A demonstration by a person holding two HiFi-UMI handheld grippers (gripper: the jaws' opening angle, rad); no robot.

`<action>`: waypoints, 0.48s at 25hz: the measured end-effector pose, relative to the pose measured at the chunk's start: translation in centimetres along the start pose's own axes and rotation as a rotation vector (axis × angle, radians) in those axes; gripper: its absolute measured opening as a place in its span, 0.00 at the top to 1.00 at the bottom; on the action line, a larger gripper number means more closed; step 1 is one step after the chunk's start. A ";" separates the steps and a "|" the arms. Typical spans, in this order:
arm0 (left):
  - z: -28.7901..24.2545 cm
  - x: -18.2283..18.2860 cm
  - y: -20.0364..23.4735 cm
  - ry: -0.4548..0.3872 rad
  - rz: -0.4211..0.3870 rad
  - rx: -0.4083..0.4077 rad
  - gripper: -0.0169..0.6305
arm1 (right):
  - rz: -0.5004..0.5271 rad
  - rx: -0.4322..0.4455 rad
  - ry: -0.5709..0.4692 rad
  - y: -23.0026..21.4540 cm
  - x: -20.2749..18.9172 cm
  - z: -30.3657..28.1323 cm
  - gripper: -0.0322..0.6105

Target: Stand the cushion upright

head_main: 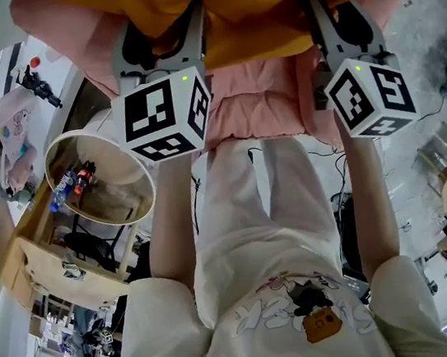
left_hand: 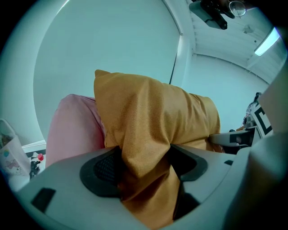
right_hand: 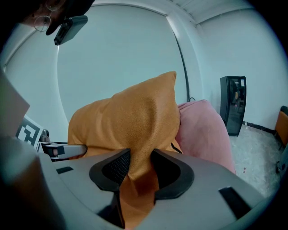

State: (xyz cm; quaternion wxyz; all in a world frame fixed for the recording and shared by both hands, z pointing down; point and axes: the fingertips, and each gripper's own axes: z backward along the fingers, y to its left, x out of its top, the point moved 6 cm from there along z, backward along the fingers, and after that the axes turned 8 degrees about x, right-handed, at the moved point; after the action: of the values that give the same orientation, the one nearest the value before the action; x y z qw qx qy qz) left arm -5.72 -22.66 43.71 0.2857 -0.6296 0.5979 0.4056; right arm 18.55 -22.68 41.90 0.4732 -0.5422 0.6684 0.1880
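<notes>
My left hand-held gripper (left_hand: 144, 166) and right hand-held gripper (right_hand: 137, 168) clamp the orange cushion (left_hand: 153, 117), nearly upright; next, I judge, a steady release.

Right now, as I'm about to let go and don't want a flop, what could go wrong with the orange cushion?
1. The left hand-held gripper and right hand-held gripper each pinch only a fold of cover on the orange cushion; the fabric might slip out.
2. The cushion looks soft and creased, so once released it may slump onto the pink cushion rather than stand.
</notes>
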 end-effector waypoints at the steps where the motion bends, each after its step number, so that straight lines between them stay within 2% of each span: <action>1: 0.1 0.0 -0.1 -0.005 -0.001 0.002 0.45 | -0.001 0.003 0.002 -0.1 0.0 0.0 0.69; 7: 1.1 0.1 -0.2 -0.019 0.012 0.035 0.36 | -0.041 0.028 -0.039 -0.4 0.2 1.1 0.65; 12: 2.3 -0.3 -0.5 -0.034 0.013 0.083 0.33 | -0.050 0.044 -0.045 -0.3 -0.1 2.2 0.63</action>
State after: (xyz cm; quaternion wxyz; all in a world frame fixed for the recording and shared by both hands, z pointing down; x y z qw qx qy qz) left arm -5.64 -20.50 42.72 0.3191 -0.6062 0.6134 0.3930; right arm 19.73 -21.01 41.00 0.5044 -0.5439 0.6478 0.1736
